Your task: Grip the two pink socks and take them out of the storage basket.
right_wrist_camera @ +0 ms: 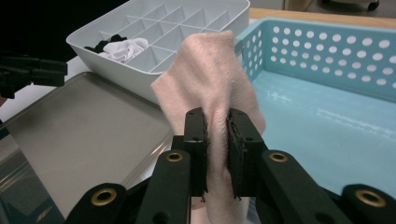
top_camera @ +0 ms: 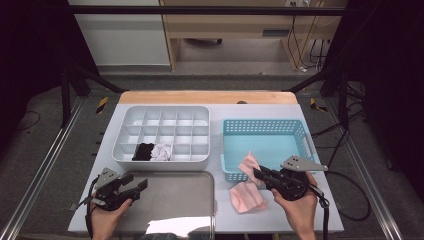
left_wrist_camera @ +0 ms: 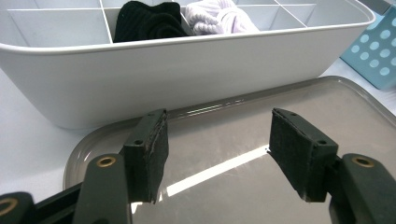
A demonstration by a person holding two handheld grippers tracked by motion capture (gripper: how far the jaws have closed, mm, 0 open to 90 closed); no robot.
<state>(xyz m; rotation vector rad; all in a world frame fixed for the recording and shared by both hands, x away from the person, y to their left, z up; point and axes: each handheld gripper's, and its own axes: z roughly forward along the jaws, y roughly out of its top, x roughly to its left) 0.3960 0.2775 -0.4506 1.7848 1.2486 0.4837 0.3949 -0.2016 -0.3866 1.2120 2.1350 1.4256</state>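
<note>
Right gripper [right_wrist_camera: 215,140] clamped on pink sock [right_wrist_camera: 205,79]; left gripper [left_wrist_camera: 219,154] gaping, empty, above tray [left_wrist_camera: 327,107]; could snag sock on basket [right_wrist_camera: 327,51] rim just beyond jaws; slip likely from thin pinch.

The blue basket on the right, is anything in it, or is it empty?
Empty. The blue basket shows a bare floor; the pink cloth is pinched in the right tongs at its near edge.

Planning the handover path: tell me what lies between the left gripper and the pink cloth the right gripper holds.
In the high view, the metal tray lies between the left gripper and the pink cloth, with a bare strip of table beyond it.
</note>
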